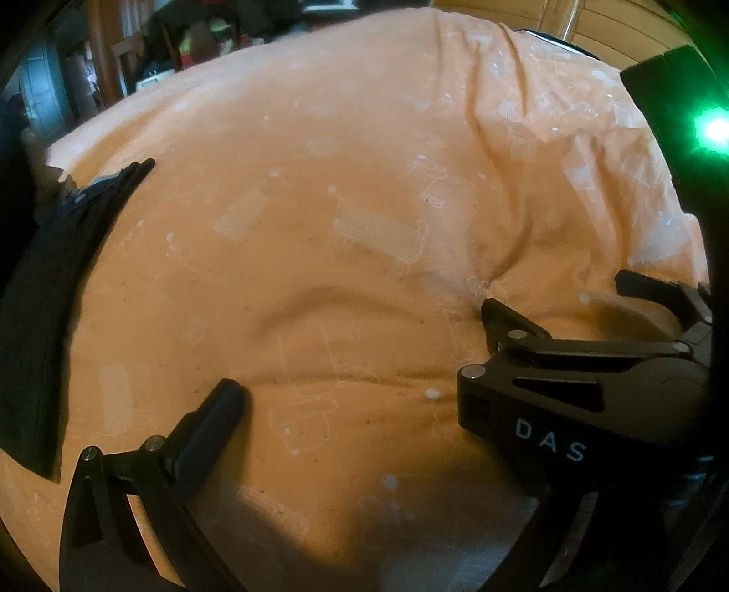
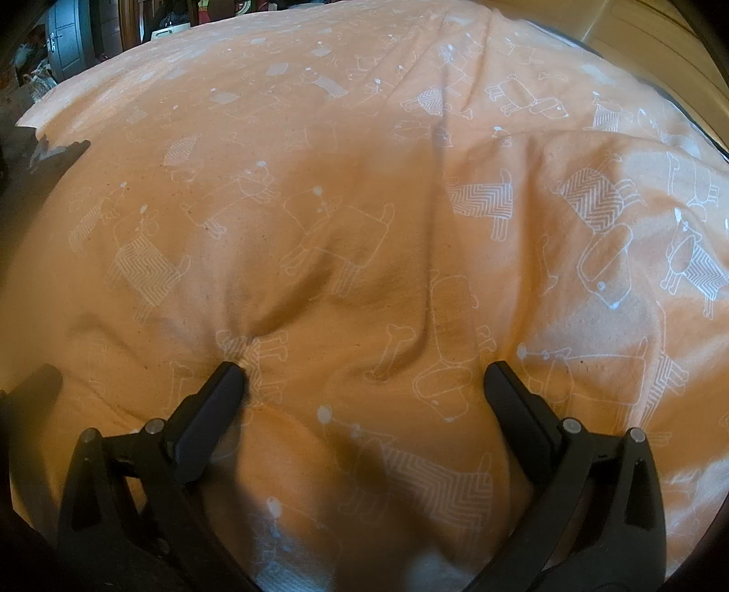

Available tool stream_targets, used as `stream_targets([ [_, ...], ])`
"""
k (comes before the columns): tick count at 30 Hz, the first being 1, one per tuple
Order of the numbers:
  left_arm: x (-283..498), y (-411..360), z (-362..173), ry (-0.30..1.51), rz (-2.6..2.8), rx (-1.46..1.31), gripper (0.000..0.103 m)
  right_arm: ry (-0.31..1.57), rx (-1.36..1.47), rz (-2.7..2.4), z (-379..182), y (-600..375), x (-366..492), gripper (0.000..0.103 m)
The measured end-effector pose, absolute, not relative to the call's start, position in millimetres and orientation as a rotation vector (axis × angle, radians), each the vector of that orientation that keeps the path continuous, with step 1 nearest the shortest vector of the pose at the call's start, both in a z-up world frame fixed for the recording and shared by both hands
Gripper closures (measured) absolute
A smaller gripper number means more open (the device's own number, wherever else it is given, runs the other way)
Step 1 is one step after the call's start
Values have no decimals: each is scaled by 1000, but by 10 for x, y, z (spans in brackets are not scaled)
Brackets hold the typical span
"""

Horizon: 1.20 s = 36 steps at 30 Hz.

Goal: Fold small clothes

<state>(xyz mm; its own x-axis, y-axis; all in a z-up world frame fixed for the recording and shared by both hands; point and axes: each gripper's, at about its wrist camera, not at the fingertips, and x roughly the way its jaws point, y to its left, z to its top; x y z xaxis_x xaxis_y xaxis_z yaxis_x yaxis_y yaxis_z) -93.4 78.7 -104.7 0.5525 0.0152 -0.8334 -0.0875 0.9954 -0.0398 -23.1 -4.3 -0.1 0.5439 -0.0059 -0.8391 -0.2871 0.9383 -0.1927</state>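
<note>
A dark garment lies flat along the left edge of the left wrist view, with a small stud near its top corner. In the right wrist view only its tip shows at far left. My left gripper hovers over bare orange sheet to the right of the garment. Its left finger stands wide out and the other is hidden behind my right gripper. My right gripper is open, both fingertips resting on the sheet with nothing between them.
An orange bed sheet with white dog and bone prints covers the whole surface, creased around the grippers. Dark furniture and clutter stand beyond the far left edge. A pale wooden floor shows at top right.
</note>
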Motion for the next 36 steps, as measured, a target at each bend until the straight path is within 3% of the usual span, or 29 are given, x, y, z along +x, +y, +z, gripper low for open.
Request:
stream_targets([
  [36, -861, 830, -1060, 989, 57, -88, 0, 988, -299, 184, 20, -41, -219, 0],
])
